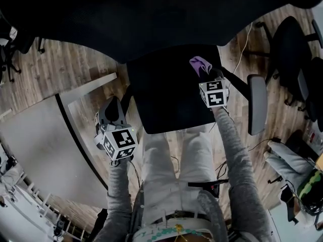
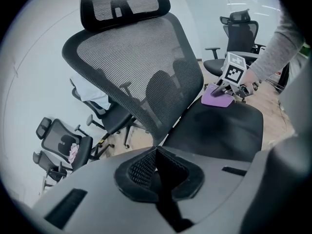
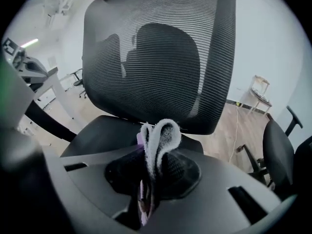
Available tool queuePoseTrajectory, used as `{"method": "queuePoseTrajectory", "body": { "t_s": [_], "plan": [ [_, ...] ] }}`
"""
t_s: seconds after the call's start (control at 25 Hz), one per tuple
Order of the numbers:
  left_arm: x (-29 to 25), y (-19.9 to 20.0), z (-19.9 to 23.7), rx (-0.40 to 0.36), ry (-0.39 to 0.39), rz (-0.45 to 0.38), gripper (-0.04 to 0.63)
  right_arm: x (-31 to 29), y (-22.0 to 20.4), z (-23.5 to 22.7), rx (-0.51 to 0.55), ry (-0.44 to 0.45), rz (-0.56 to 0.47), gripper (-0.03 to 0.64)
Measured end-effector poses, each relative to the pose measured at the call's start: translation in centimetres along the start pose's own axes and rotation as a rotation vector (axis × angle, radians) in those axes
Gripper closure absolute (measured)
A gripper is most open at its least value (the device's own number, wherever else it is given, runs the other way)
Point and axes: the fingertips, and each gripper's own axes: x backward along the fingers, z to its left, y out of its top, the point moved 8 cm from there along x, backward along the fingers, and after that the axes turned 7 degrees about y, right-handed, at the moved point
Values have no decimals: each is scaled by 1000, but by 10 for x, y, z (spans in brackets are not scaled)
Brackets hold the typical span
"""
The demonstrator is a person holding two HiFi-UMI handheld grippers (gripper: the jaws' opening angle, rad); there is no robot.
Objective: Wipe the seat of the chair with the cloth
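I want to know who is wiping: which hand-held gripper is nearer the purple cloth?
Right. The right hand-held gripper is shut on the purple cloth at the seat's back right; the left hand-held gripper, shut and empty, is beside the seat's left edge, well apart.

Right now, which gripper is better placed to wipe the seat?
Right. The right gripper has its jaws shut on the cloth, which rests on the seat near the backrest. The left gripper is empty, jaws together, and sits off the seat's left side.
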Motion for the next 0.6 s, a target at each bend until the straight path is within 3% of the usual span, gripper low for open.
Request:
{"method": "queuePoseTrajectory", "body": {
  "t_s": [0.6],
  "plan": [
    [-1,3,-3,-4,-10,1,597,-11,18,134,28,322,-35,566]
  ]
}}
